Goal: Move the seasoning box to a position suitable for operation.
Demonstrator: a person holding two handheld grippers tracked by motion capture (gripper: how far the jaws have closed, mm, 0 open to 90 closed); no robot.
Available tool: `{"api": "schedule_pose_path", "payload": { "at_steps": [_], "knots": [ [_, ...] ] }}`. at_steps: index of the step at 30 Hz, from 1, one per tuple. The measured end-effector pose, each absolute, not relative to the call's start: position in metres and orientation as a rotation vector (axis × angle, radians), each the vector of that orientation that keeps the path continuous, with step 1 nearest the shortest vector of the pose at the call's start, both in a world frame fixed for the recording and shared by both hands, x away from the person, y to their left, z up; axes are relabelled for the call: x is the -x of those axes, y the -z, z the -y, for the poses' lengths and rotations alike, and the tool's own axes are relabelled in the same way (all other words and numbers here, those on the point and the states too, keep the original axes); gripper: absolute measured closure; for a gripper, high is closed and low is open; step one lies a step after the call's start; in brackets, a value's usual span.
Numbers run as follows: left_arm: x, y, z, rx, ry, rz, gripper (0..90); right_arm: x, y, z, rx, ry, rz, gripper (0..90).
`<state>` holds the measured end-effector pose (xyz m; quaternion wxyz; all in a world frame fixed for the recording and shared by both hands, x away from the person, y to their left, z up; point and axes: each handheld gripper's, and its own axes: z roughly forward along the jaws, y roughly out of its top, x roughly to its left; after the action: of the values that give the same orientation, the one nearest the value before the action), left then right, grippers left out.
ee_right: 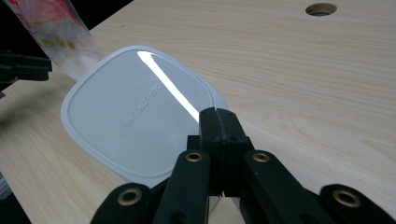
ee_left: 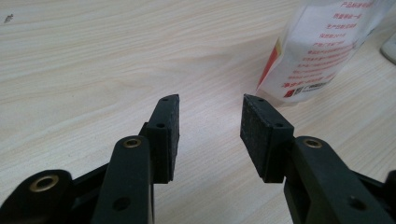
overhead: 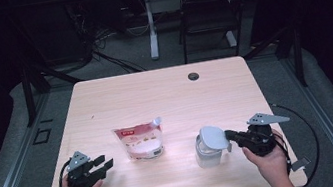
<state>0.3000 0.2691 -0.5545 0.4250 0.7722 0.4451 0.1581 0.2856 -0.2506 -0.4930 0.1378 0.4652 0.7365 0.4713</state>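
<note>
Judged the white plastic lid [overhead: 213, 137] light, thin and fairly stiff, with a glossy, probably slippery top and a raised rim giving the best purchase. Found it at the near right of the table [overhead: 154, 90], over the mouth of the clear container [overhead: 208, 155], pinched at its right edge by the right gripper [overhead: 229, 136]. Saw those jaws clenched tight on the rim in the right gripper view [ee_right: 219, 116], pads almost meeting through the thin plastic. Could not tell whether the lid [ee_right: 140, 112] touched the container's rim or hung just clear of it. Read it as a rounded rectangle lying nearly flat, top face up, long axis running left to right, away from the jaws towards the pouch. Thought an edge grip like this likely to let it flex or droop at the far-left end, so a slow, level carry seemed wise. Took the container for rigid but light, easily nudged.

Noted a soft red-and-white pouch [overhead: 139, 141] standing left of the container, spout at its upper right, near the lid but apart from it. Found the left gripper [overhead: 106, 164] at the near left, released, jaws spread on nothing, aimed right past the pouch's [ee_left: 322, 46] base [ee_left: 210, 116].
</note>
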Motion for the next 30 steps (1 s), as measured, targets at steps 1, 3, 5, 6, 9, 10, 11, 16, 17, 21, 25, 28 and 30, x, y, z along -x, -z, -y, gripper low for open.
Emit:
{"api": "schedule_pose_path", "payload": {
  "at_steps": [1, 3, 5, 6, 9, 10, 11, 16, 17, 21, 25, 28, 30],
  "knots": [
    [-0.3, 0.554, -0.269, -1.931, -0.395, -1.113, 57.5, -0.286, 0.493, 0.251, -1.346, -1.364, -2.13, 90.0],
    [-0.3, 0.555, -0.269, -1.927, -0.399, -1.113, 57.5, -0.286, 0.493, 0.251, -1.348, -1.367, -2.128, 90.0],
    [-0.3, 0.555, -0.269, -1.928, -0.399, -1.113, 57.5, -0.286, 0.493, 0.251, -1.352, -1.366, -2.126, 90.0],
    [-0.3, 0.555, -0.269, -1.929, -0.398, -1.112, 57.5, -0.286, 0.494, 0.251, -1.356, -1.375, -2.124, 90.0],
    [-0.3, 0.554, -0.269, -1.929, -0.394, -1.115, 57.5, -0.286, 0.495, 0.252, -1.367, -1.397, -2.118, 90.0],
    [-0.3, 0.554, -0.269, -1.932, -0.395, -1.112, 57.5, -0.286, 0.495, 0.252, -1.372, -1.401, -2.116, 90.0],
    [-0.3, 0.554, -0.269, -1.933, -0.395, -1.112, 57.5, -0.287, 0.495, 0.253, -1.378, -1.407, -2.116, 90.0],
    [-0.3, 0.554, -0.269, -1.929, -0.398, -1.112, 57.5, -0.288, 0.498, 0.255, -1.423, -1.396, -2.111, 90.0],
    [-0.3, 0.554, -0.269, -1.929, -0.399, -1.111, 57.5, -0.288, 0.499, 0.256, -1.432, -1.399, -2.114, 90.0],
    [-0.3, 0.554, -0.269, -1.928, -0.397, -1.115, 57.5, -0.29, 0.503, 0.257, -1.467, -1.398, -2.122, 90.0],
    [-0.3, 0.554, -0.269, -1.931, -0.393, -1.114, 57.5, -0.291, 0.506, 0.259, -1.496, -1.416, -2.117, 90.0],
    [-0.3, 0.554, -0.269, -1.931, -0.394, -1.114, 57.5, -0.292, 0.508, 0.261, -1.515, -1.435, -2.116, 90.0],
    [-0.3, 0.554, -0.269, -1.931, -0.394, -1.114, 57.5, -0.292, 0.509, 0.261, -1.515, -1.422, -2.122, 90.0]
  ]
}}
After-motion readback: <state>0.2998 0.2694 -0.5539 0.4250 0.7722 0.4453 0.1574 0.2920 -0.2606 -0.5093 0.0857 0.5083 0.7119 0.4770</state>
